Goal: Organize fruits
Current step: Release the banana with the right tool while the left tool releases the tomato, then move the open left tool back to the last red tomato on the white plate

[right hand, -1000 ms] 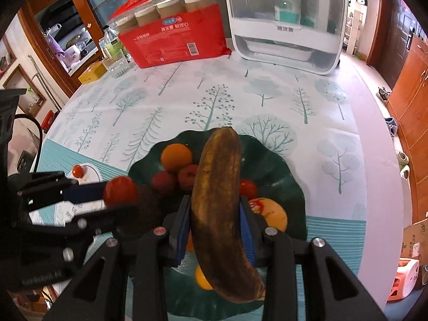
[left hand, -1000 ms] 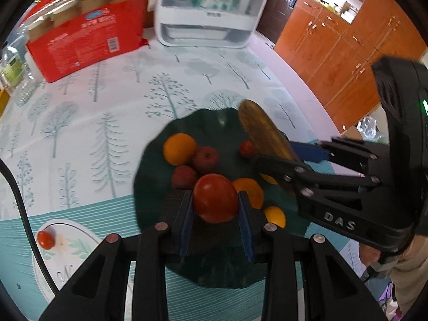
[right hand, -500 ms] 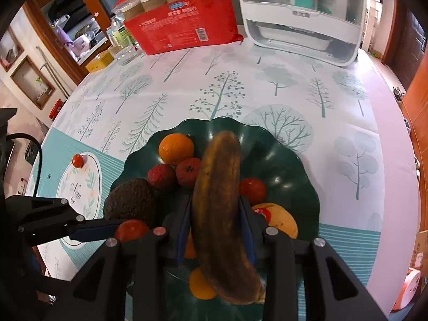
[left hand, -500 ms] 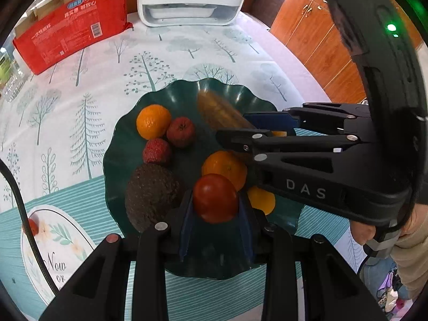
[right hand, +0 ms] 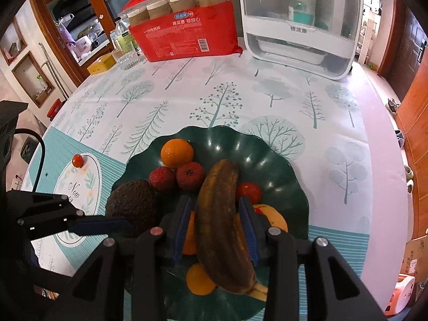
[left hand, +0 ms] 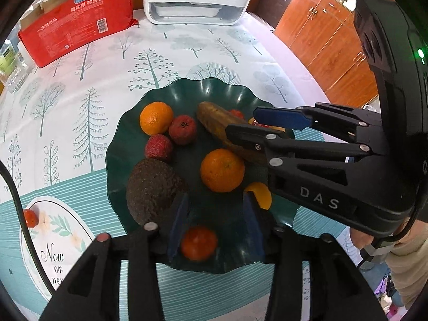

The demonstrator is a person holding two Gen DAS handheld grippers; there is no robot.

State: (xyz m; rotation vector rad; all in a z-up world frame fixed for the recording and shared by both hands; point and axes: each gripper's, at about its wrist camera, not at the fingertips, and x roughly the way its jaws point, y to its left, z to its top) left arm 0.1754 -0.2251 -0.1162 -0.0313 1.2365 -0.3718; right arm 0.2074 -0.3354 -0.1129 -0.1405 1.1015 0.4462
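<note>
- The fingers of the left gripper [left hand: 214, 222] are opening; the red tomato [left hand: 198, 243] sits between them on the near rim of the green plate [left hand: 120, 144], with gaps on both sides, so nothing is gripped.
- The fingers of the right gripper [right hand: 216, 227] are also opening around the browned banana [right hand: 219, 224]; the pads stand just off its sides, and it looks to be resting on the fruit below, though whether the pads have fully let go is hard to tell.
- Most of the work looks done: an avocado [left hand: 152, 190], two oranges [left hand: 156, 118] [left hand: 222, 169], two small red fruits [left hand: 182, 133] and a few pieces under the banana are gathered on the plate.
- One small red fruit [right hand: 77, 160] lies apart on the worktop [right hand: 267, 101], left of the plate, and probably comes next.
- The tomato sits close to the plate's wavy edge and could roll off if nudged.
- The two grippers crowd each other over the plate; open cloth lies beyond it, up to the red package [right hand: 187, 32] and the white appliance [right hand: 299, 24].
</note>
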